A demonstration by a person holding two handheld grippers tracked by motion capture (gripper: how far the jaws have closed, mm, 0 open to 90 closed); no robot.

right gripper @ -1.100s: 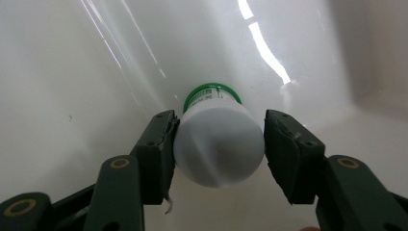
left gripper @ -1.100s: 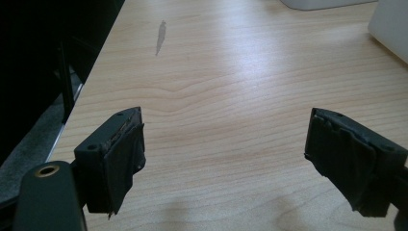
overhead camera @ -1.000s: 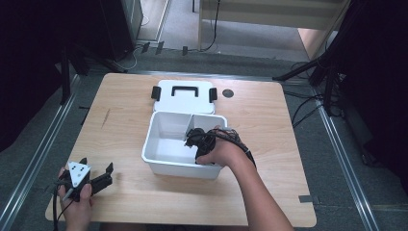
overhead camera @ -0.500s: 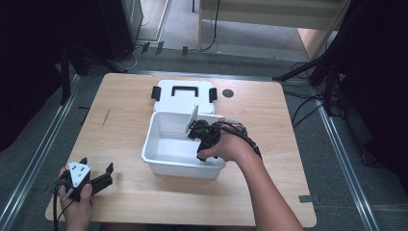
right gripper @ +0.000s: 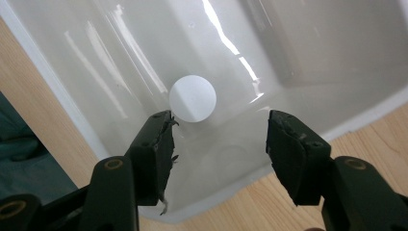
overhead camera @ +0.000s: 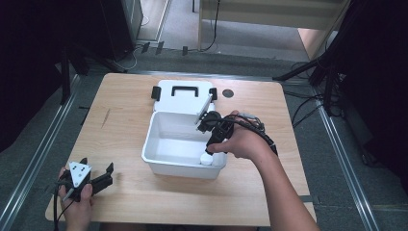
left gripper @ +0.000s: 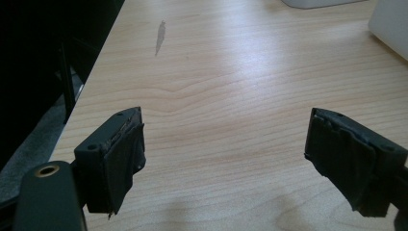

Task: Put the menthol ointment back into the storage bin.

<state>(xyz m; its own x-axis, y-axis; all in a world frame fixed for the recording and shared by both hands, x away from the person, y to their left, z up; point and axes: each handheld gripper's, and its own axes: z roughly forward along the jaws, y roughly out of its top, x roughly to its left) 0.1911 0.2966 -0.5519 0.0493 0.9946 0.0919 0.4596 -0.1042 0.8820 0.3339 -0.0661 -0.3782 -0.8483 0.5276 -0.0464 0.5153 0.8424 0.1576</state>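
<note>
A white bin [overhead camera: 163,144] sat near the middle of the wooden table [overhead camera: 125,106], with its lid [overhead camera: 183,96] lying flat just behind it, black handle up and a black latch at each end. A small dark disc [overhead camera: 228,93] lay on the table just right of the lid.

The right gripper [overhead camera: 208,126] was held over the bin's right side, tilted down into it, the right hand [overhead camera: 240,142] above the bin's near right corner. In the right gripper view its fingers [right gripper: 154,154] stood apart with nothing between them, pointing at the glossy bin floor. A white ball [right gripper: 192,98] lay on that floor just beyond the fingertips, nearer the left finger and free of both. In the high view the ball [overhead camera: 206,158] showed inside the bin at its near right corner, just under the hand.

The left gripper [overhead camera: 98,177] rested low at the table's near left corner, well apart from the bin, held by the left hand [overhead camera: 77,197]. In the left gripper view its fingers [left gripper: 120,154] were spread wide over bare wood, holding nothing, with a bin wall [left gripper: 389,24] at the top right edge.
</note>
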